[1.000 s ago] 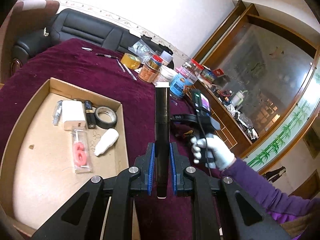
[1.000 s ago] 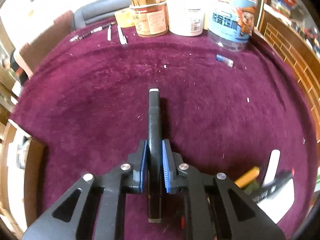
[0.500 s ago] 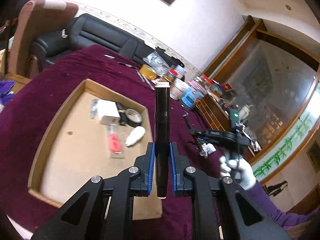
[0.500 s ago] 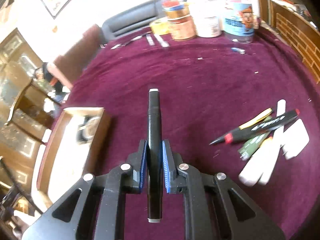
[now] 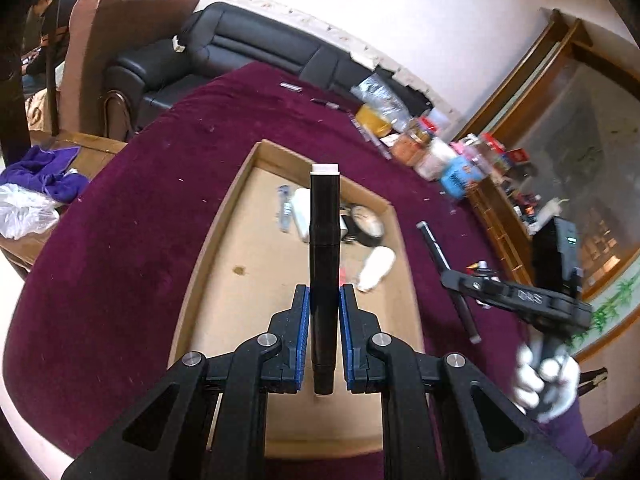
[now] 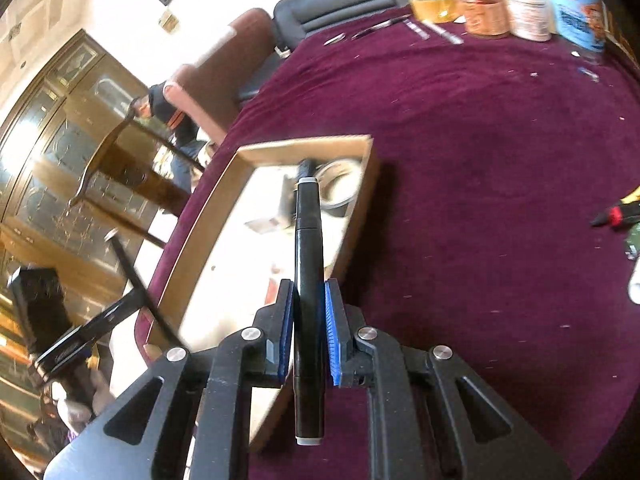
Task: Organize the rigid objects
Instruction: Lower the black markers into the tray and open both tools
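Fingers (image 5: 305, 320) of both grippers each pinching a black marker (image 5: 325, 264), over cardboard tray (image 5: 208, 248) — maroon tablecloth (image 5: 120, 248), black sofa (image 5: 248, 44) behind

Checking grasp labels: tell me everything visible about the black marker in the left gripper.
The black marker with a white end cap is a long, glossy, plastic-looking cylinder with a seam partway along where a wider cap section meets the body. The left gripper is shut on its lower body, blue pads pressing both sides; the white tip points forward, away from the camera. It hangs over the shallow cardboard tray, touching nothing else visible.
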### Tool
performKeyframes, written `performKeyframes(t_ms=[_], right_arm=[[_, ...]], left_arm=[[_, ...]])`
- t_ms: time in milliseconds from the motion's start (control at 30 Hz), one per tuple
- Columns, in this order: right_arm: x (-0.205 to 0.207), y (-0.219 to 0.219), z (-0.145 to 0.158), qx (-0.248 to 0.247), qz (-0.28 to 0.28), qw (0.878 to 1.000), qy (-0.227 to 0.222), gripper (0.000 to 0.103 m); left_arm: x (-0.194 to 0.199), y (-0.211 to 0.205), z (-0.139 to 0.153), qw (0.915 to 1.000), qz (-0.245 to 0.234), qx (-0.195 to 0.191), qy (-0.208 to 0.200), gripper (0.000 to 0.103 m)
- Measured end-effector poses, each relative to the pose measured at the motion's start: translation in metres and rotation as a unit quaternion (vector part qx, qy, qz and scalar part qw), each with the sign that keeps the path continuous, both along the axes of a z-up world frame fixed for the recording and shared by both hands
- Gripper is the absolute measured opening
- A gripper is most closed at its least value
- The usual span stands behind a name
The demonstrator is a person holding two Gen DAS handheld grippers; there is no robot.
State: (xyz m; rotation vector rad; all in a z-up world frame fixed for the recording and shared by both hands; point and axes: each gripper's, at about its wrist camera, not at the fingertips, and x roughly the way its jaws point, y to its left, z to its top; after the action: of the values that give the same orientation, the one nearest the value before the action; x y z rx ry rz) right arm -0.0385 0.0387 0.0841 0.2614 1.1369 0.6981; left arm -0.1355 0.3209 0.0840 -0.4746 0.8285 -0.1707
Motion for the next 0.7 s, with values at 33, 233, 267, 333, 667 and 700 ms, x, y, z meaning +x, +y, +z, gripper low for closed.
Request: performKeyframes(t_ms=[33,233,267,333,667,700], right_arm=[[-0.001,0.006,-0.001,-0.001,0.006,1.000,0.002,0.013],[-0.008,0.044,-0.009,-0.006,0.035,0.999,0.011,0.013],[-0.009,0.051,-0.011,-0.005,0.040,0.999,0.014,0.013],[-0.011,0.061,-0.013,-0.004,0.049,0.999,0.021,0.013],[-0.012,0.107,-0.029,-0.017,0.078,0.996,0.038,0.013],[-0.011,0.109,-0.031,-0.019,0.078,0.996,0.040,0.013]], left_arm=[[0.007,0.001,-0.003,1.0000,0.000,0.006,0.004,0.012],[0.043,0.007,-0.015,0.9993,0.000,0.023,0.030,0.012],[0.045,0.008,-0.016,0.9991,0.000,0.027,0.034,0.012],[0.058,0.008,-0.020,0.9981,-0.002,0.039,0.048,0.012],[0.098,-0.001,-0.043,0.9907,-0.005,0.084,0.106,0.012],[0.099,0.000,-0.044,0.9907,-0.002,0.084,0.107,0.012]])
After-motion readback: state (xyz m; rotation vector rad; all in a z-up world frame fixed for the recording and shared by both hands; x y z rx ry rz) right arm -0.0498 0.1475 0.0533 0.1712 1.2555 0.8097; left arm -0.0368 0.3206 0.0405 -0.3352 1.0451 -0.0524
